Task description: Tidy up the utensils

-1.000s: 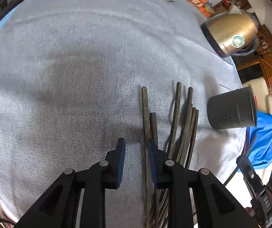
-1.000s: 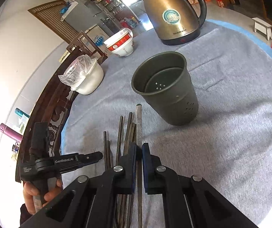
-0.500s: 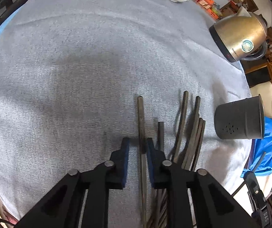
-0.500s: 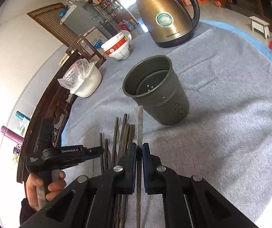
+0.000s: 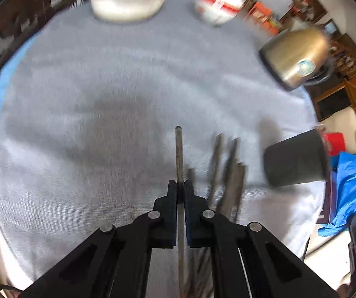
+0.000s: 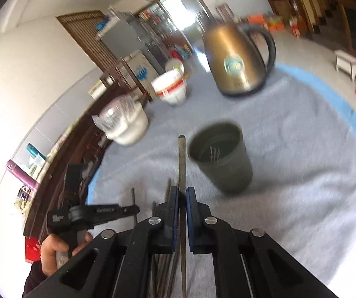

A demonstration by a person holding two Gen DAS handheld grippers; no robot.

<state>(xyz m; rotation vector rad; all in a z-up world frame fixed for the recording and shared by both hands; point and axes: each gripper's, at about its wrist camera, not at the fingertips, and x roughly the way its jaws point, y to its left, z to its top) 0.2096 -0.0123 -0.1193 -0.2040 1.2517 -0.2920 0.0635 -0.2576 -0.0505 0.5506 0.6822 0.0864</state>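
Note:
My left gripper [image 5: 180, 186] points down at the grey cloth, its jaws closing onto one dark chopstick [image 5: 178, 154] that sticks out past the pads. Several loose chopsticks [image 5: 230, 171] lie blurred just to its right. Further right stands the dark perforated utensil cup [image 5: 294, 159]. In the right wrist view, my right gripper [image 6: 181, 191] is shut on another chopstick [image 6: 181, 159], whose tip reaches up beside the cup's [image 6: 222, 164] rim. The left gripper [image 6: 128, 209] also shows there at lower left, held by a hand, over the chopstick pile [image 6: 133, 198].
A bronze kettle [image 6: 235, 62] stands behind the cup. A red-banded white bowl [image 6: 173, 89] and a plastic-covered white pot [image 6: 125, 124] sit at the table's far edge. The grey cloth [image 5: 91, 136] covers the round table. A blue bag [image 5: 351, 186] hangs off the right edge.
The left jaws have shut around one chopstick and lifted it off the cloth. The right gripper has risen with its chopstick, now beside the cup's rim. Both views are blurred.

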